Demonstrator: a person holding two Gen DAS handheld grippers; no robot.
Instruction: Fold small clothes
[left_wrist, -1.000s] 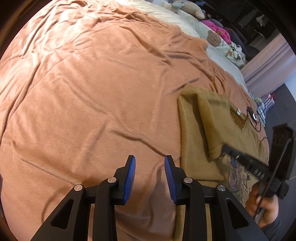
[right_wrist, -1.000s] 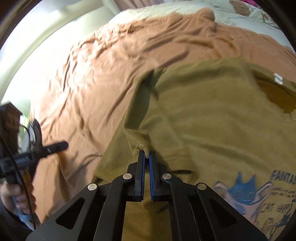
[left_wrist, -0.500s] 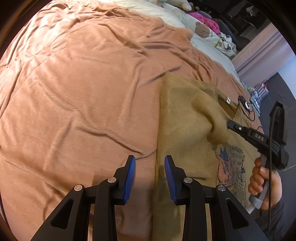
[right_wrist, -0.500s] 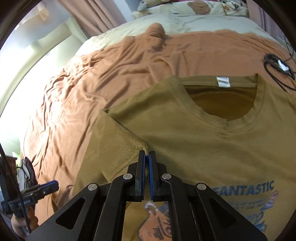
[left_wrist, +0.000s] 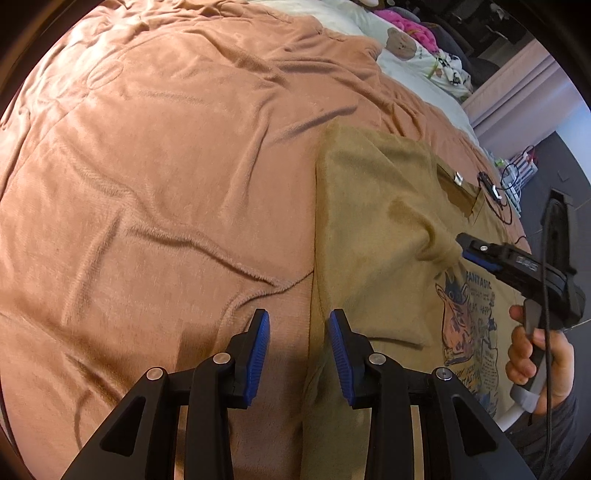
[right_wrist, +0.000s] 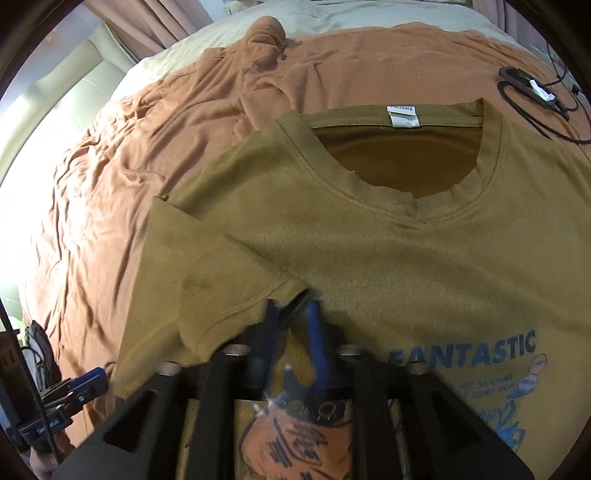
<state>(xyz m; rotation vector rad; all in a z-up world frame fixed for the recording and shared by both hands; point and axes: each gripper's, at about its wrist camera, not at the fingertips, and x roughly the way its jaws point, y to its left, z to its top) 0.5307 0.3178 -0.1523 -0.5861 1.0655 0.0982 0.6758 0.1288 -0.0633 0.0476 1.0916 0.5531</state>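
The step in hand looks like folding the sleeve (right_wrist: 207, 284) inward over the chest of the shirt (right_wrist: 406, 251). The right gripper (right_wrist: 293, 317) has just been opening: its blue jaws stand apart at the lower middle of the right view, blurred, with the sleeve hem lying at their tips but no longer pinched. To do this well, I judge the release should finish cleanly and the gripper lift straight off, so the hem is not dragged back out. Then the long side edge wants gripping low down to carry the fold on.

The left gripper (left_wrist: 299, 350) sits at the bottom of the left view, jaws apart and empty, straddling the shirt's left edge where it meets the blanket (left_wrist: 166, 184). The right hand (left_wrist: 539, 362) shows at the right edge.

The shirt is olive-brown, lying face up on the blanket, its collar and white label (right_wrist: 403, 116) toward the top of the right view. A blue cartoon print with "FANTASTIC" fills the lower right. The cloth lies fairly flat.
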